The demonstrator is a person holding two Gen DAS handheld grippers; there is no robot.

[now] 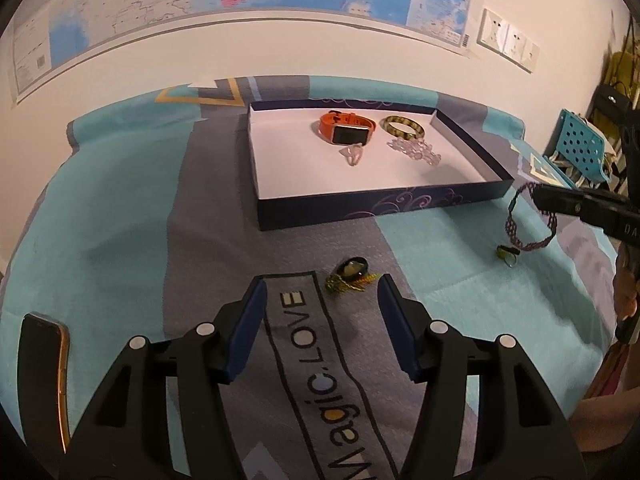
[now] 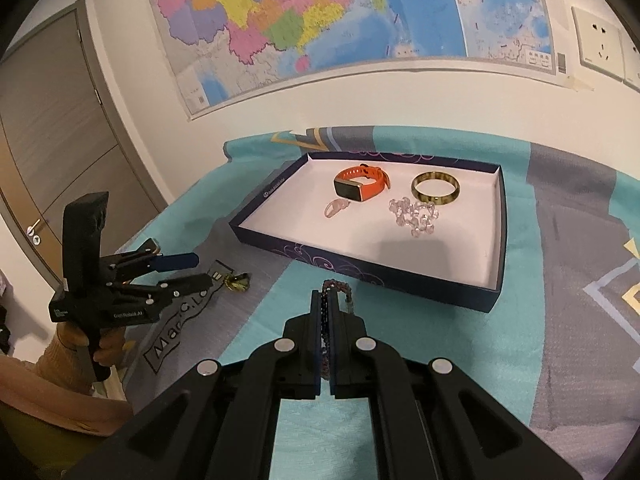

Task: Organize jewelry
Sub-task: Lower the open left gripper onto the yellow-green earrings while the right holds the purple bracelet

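The purple beaded bracelet [image 2: 329, 322] is pinched between the closed fingers of the right claw [image 2: 327, 300], held above the bedspread [image 2: 400, 360] just in front of the box [image 2: 360, 270]. Inside the box lie an orange watch [image 2: 360, 184], a bangle [image 2: 436, 189] and clear beads [image 2: 414, 216]. The left claw [image 1: 322, 292] hangs open near a brooch [image 1: 350, 274].

Wall map [image 2: 320, 20], phone [image 1: 44, 364], door [image 2: 48, 120]

Room with a map wall

A colourful map [image 2: 320, 24] spans the top over a white wall [image 1: 280, 52]; grey door [image 2: 52, 120] at left, sockets [image 2: 600, 44] upper right, teal-grey cloth [image 1: 120, 220] below.
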